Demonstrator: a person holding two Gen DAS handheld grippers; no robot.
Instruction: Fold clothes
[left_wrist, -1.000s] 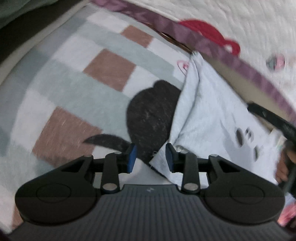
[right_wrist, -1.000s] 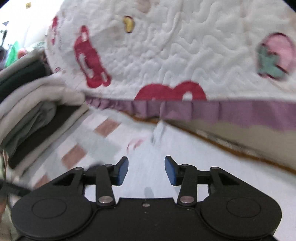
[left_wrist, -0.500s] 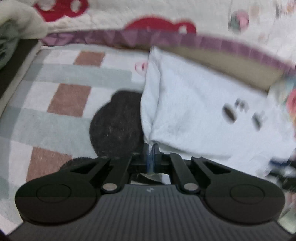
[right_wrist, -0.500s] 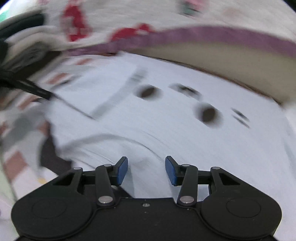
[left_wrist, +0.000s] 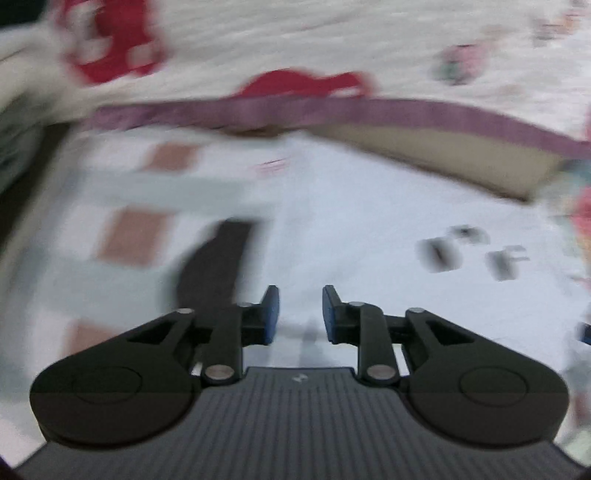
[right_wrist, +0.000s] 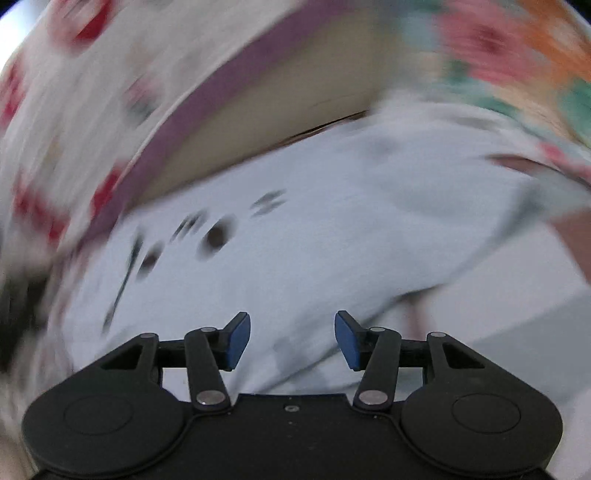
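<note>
Left gripper (left_wrist: 300, 310) jaws apart, empty, over white shirt (left_wrist: 369, 240). Right gripper (right_wrist: 292, 339) jaws apart; shirt print at 11 o'clock.

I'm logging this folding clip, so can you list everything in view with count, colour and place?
garment: one, pale white with dark printed marks, spread flat ahead of both tongs.
checked blanket: one, grey, white and brown squares with a black shape, under the garment, showing to its left.
quilt: one, white with red and pink motifs and a purple border, beyond the garment.
floral fabric: one patch, pink, orange and teal, upper right; too blurred to identify.
left tongs: one, black with blue pads, open over the garment.
right tongs: one, black with blue pads, open over the garment.
</note>
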